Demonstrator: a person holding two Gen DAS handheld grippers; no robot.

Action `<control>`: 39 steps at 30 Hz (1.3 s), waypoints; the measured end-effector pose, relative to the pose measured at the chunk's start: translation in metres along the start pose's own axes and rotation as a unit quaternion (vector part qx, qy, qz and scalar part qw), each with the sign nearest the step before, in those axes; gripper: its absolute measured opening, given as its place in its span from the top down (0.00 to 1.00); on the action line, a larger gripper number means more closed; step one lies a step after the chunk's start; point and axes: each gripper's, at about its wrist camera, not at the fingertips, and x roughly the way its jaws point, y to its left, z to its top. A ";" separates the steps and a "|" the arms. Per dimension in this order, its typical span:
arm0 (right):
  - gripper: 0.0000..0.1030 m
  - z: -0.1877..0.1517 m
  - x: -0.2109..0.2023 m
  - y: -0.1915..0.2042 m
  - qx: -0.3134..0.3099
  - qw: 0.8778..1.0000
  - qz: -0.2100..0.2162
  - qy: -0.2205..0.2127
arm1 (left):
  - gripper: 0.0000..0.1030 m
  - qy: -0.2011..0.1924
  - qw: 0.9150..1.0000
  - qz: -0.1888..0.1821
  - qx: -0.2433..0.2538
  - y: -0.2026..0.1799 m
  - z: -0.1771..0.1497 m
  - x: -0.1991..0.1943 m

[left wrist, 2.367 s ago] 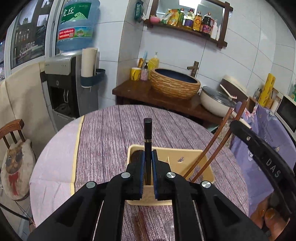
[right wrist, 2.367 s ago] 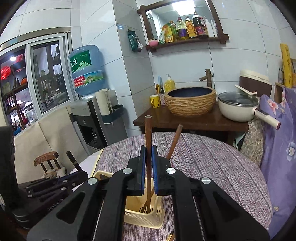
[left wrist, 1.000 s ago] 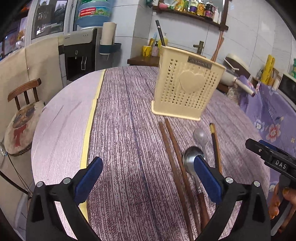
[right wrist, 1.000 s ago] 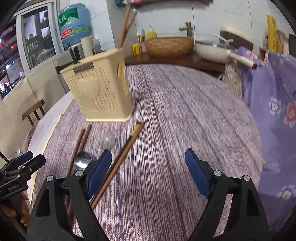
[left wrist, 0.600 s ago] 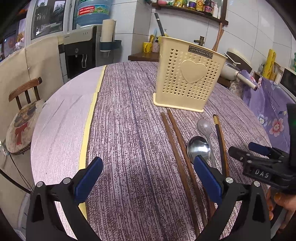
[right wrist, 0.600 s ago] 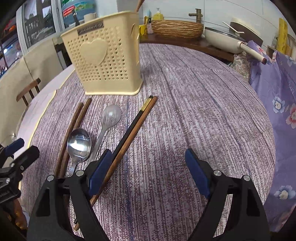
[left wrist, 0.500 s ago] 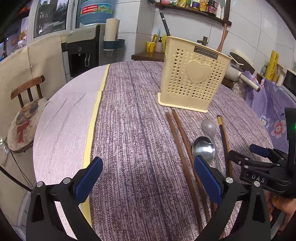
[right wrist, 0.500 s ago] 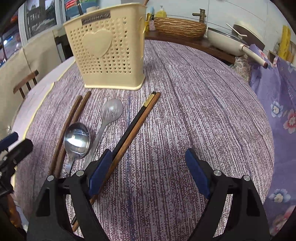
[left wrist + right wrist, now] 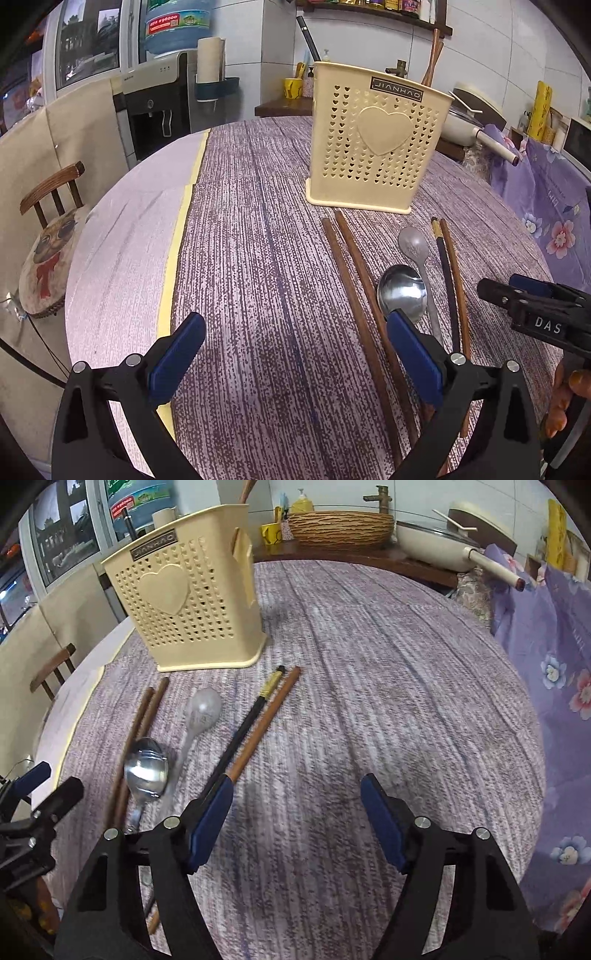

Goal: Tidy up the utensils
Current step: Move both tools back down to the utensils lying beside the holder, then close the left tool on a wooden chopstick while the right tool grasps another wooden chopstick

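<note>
Both tongs empty: left gripper (image 9: 295, 358) wide open, right gripper (image 9: 295, 823) closing on nothing. Chopstick pair (image 9: 258, 716) lies just in front of the holder (image 9: 188, 605); shift right gripper left to straddle them, then pinch mid-shaft.

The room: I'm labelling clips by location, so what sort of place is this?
Most likely a home kitchen or dining corner: a water dispenser, a pan on a sideboard, and bottles on a shelf.
</note>
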 end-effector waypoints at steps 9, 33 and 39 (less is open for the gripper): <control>0.37 -0.005 0.014 0.019 -0.039 0.998 -0.035 0.018 | 0.05 0.000 1.000 0.007 -0.001 0.004 -0.002 -0.001; 0.57 0.005 0.016 -0.009 -0.015 0.999 -0.039 0.013 | 0.53 0.071 0.997 0.001 0.018 -0.023 0.037 0.056; 0.56 0.006 0.017 -0.008 -0.018 0.999 -0.039 0.013 | 0.62 0.084 0.996 0.006 0.017 -0.028 0.042 0.067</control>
